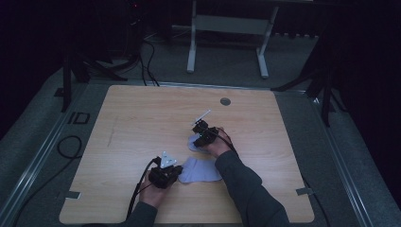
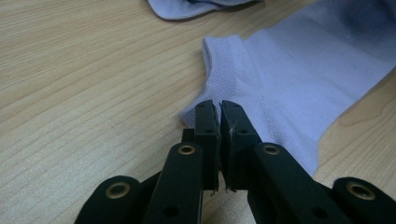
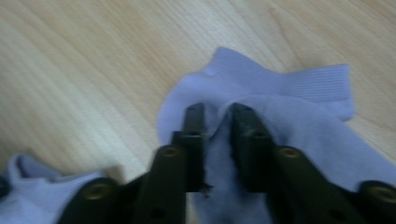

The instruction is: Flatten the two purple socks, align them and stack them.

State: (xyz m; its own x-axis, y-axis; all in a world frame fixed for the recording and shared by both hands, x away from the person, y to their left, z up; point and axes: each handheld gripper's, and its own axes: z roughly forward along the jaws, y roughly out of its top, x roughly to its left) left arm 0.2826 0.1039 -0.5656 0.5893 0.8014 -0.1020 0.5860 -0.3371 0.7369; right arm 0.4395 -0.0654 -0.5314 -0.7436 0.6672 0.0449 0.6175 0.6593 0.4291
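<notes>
Work in hand: two pale lilac socks are lying on the wooden table (image 1: 142, 118), and each gripper is taking hold of one, seemingly to pair or fold them
Near sock (image 2: 299, 84): lying flat at the front of the table, between the person's forearms, cuff pointing toward the left gripper
Far sock (image 3: 280, 112): lying further back toward the table's middle, under the right gripper, apart from the near sock
Left gripper (image 2: 219, 109): jaws are clenched on the corner of the near sock's ribbed cuff, pinching only a thin edge of fabric
Right gripper (image 3: 217, 116): jaws are straddling a raised fold of the far sock, with a gap remaining; they are not yet pressing firmly
Doing it well: the right jaws should be closing fully on the fold before any lift, catching both layers
Caution: the left grip is sitting very near the hem, so pulling gently and level should be keeping the cuff from slipping out
</notes>
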